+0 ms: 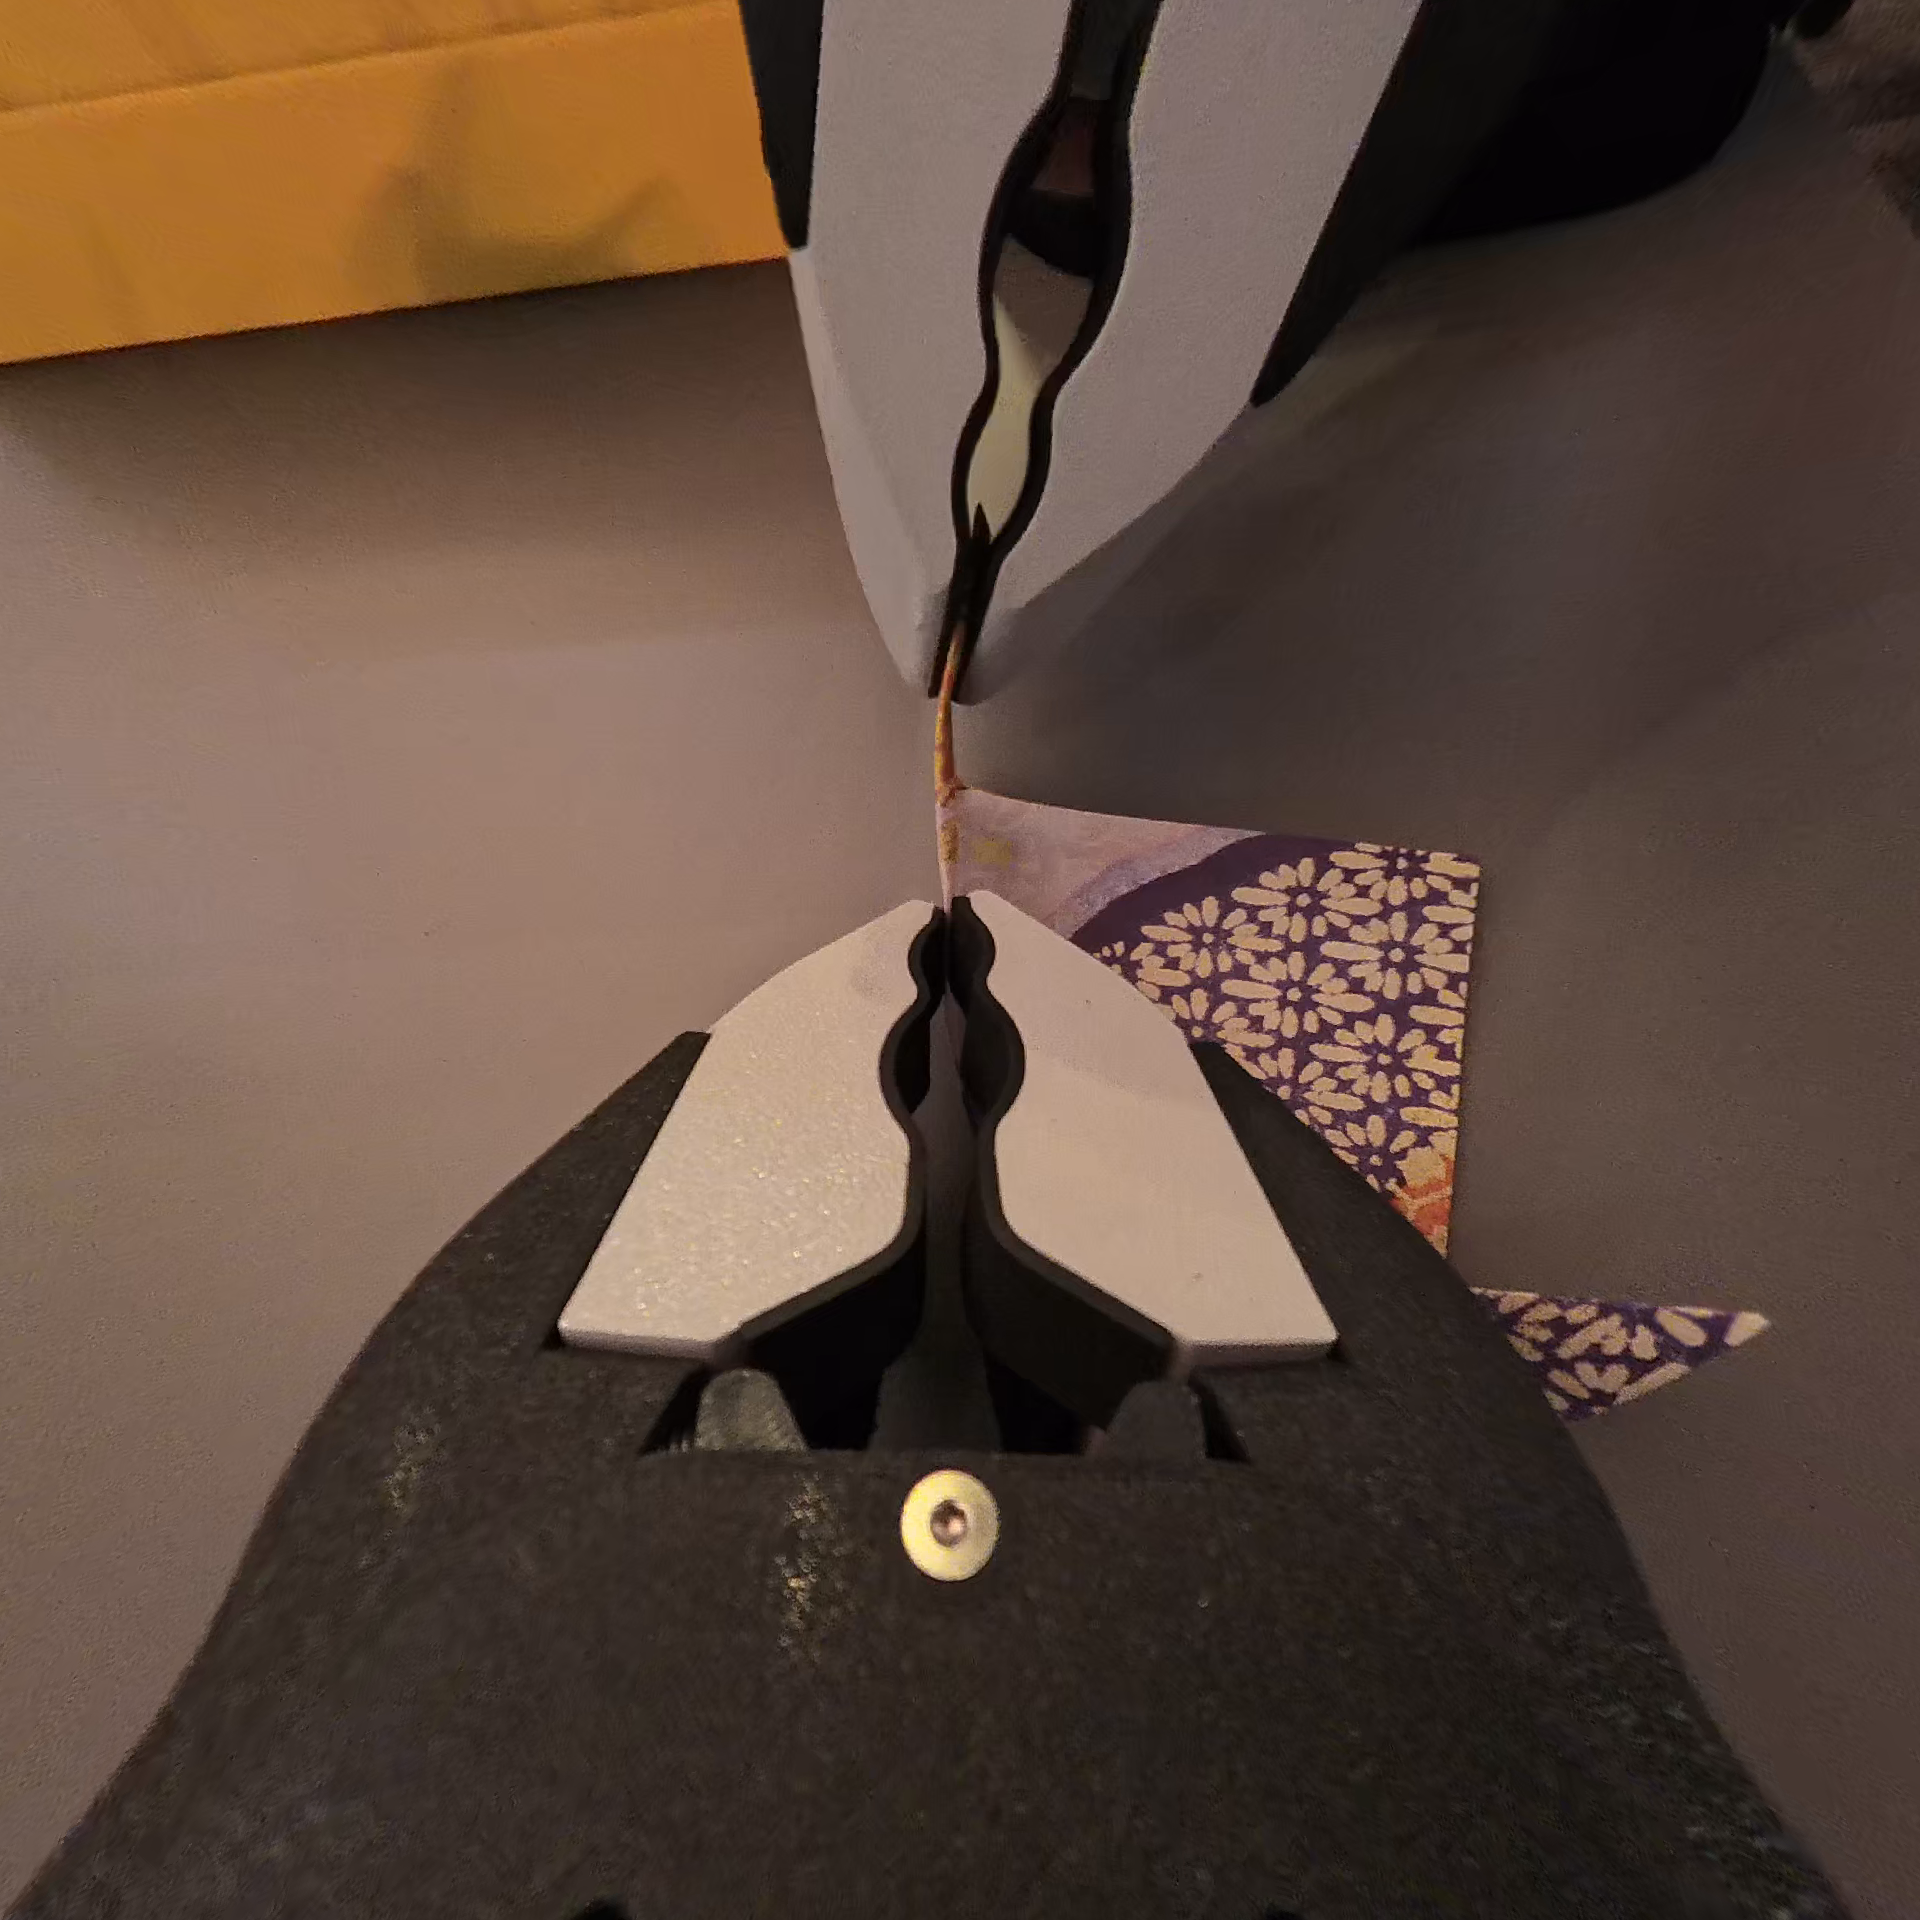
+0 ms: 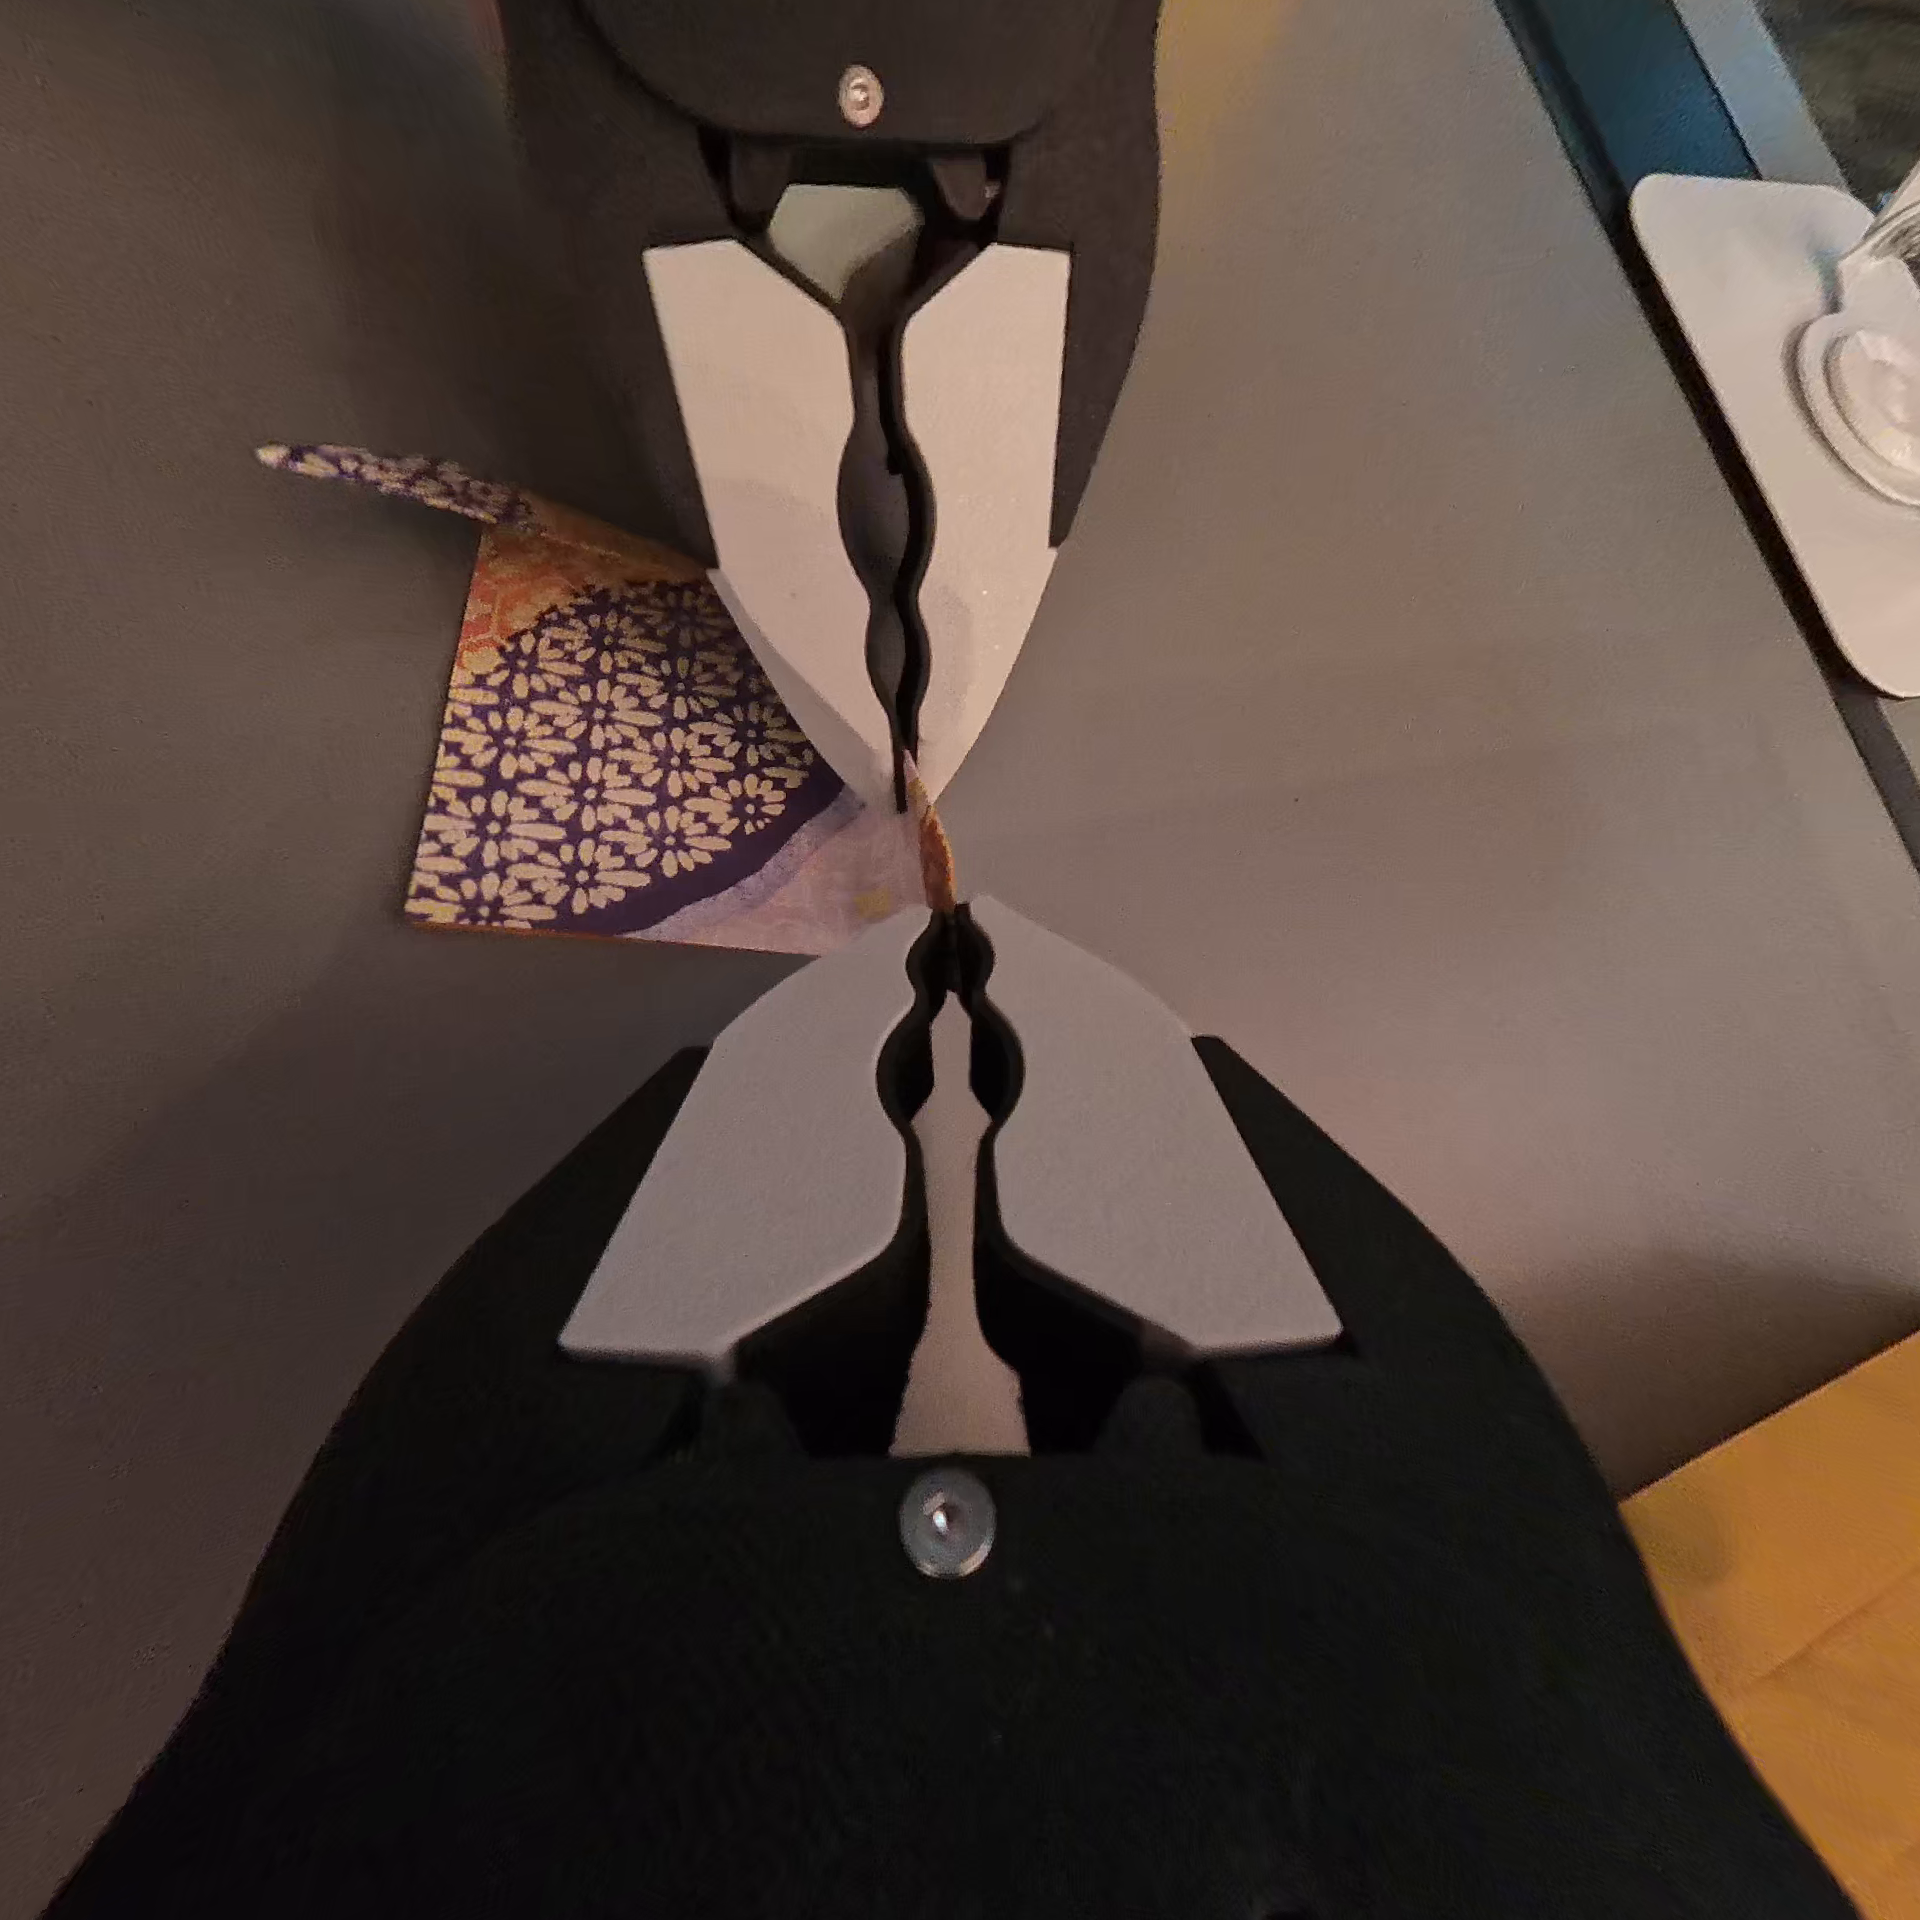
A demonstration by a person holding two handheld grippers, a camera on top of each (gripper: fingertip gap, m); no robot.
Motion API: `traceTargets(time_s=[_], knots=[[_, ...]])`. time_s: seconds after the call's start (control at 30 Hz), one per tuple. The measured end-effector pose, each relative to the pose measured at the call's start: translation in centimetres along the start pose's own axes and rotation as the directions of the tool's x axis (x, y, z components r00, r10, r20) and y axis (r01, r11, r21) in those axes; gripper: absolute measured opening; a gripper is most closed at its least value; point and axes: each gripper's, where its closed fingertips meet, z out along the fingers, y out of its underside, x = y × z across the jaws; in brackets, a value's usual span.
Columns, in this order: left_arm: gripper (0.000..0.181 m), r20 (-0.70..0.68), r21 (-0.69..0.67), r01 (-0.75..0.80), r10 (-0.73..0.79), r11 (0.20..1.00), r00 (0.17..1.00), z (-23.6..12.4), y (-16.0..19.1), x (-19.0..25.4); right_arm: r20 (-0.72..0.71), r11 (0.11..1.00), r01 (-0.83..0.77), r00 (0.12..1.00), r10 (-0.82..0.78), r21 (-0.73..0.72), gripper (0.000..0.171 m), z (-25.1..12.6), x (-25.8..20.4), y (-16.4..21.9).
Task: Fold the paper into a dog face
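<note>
The paper (image 1: 1320,997) is purple with a cream flower pattern and some orange, partly folded, and lies on the grey table; a raised edge of it stands upright between the two grippers. My left gripper (image 1: 951,909) is shut on one end of that raised edge. My right gripper (image 1: 961,665) faces it from the far side and is shut on the other end. In the right wrist view the paper (image 2: 613,790) lies to the left, my right gripper (image 2: 951,920) pinches the edge at the bottom, and my left gripper (image 2: 904,779) pinches it from above.
A yellow-orange sheet (image 1: 364,177) lies at the far left of the table; it also shows in the right wrist view (image 2: 1808,1538). A light grey coaster (image 2: 1766,416) with a clear glass (image 2: 1881,343) sits near the table's edge. Only a small space, under 4 cm, lies between the two pairs of fingers.
</note>
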Motion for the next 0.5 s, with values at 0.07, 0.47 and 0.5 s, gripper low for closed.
traceTargets(time_s=[0.07, 0.47, 0.5], knots=[[0.0, 0.003, 0.011, 0.011, -0.011, 1.0, 1.0, -0.09, -0.11, -0.15, 0.015, 1.0, -0.022, 1.0, 0.022, 0.003, 0.002, -0.06, 0.17, -0.04], [0.0, 0.063, 0.001, -0.03, 0.03, 1.0, 0.998, -0.02, -0.06, -0.66, -0.088, 0.983, 0.171, 0.98, -0.176, -0.063, 0.002, -0.08, 0.54, -0.14], [0.0, 0.064, 0.026, -0.019, 0.018, 0.999, 0.998, -0.27, -0.34, -0.75, -0.113, 0.979, 0.195, 0.973, -0.201, -0.061, 0.002, -0.29, 0.69, -0.36]])
